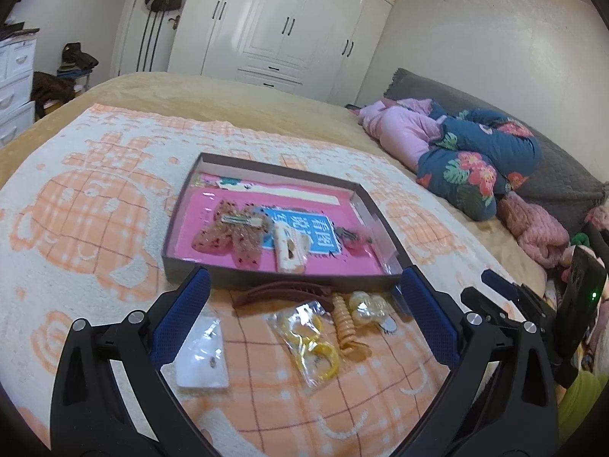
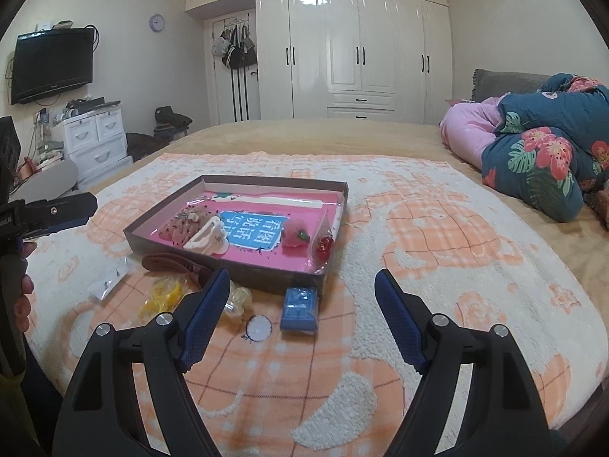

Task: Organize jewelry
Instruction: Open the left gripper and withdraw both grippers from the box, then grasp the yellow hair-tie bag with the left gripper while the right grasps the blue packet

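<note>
A shallow brown box (image 1: 266, 280) with a pink lining sits on the bed blanket; it also shows in the right wrist view (image 2: 160, 224). Inside lie a speckled pink bow clip (image 1: 228, 234), a cream claw clip (image 1: 289, 251) and a red bead item (image 2: 325, 245). In front of the box lie a brown hair clip (image 1: 281, 291), a bag of yellow rings (image 1: 308, 339), an orange spiral tie (image 1: 344, 323), a clear packet (image 1: 203, 354) and a small blue box (image 2: 300, 308). My left gripper (image 1: 304, 285) is open and empty above these loose items. My right gripper (image 2: 304, 285) is open and empty near the blue box.
The orange-and-white blanket (image 2: 437, 247) covers the bed. A floral quilt and pink pillow (image 2: 540, 144) are piled at the right. White wardrobes (image 2: 361, 49), a drawer unit (image 2: 99, 141) and a wall TV (image 2: 51, 63) stand beyond the bed.
</note>
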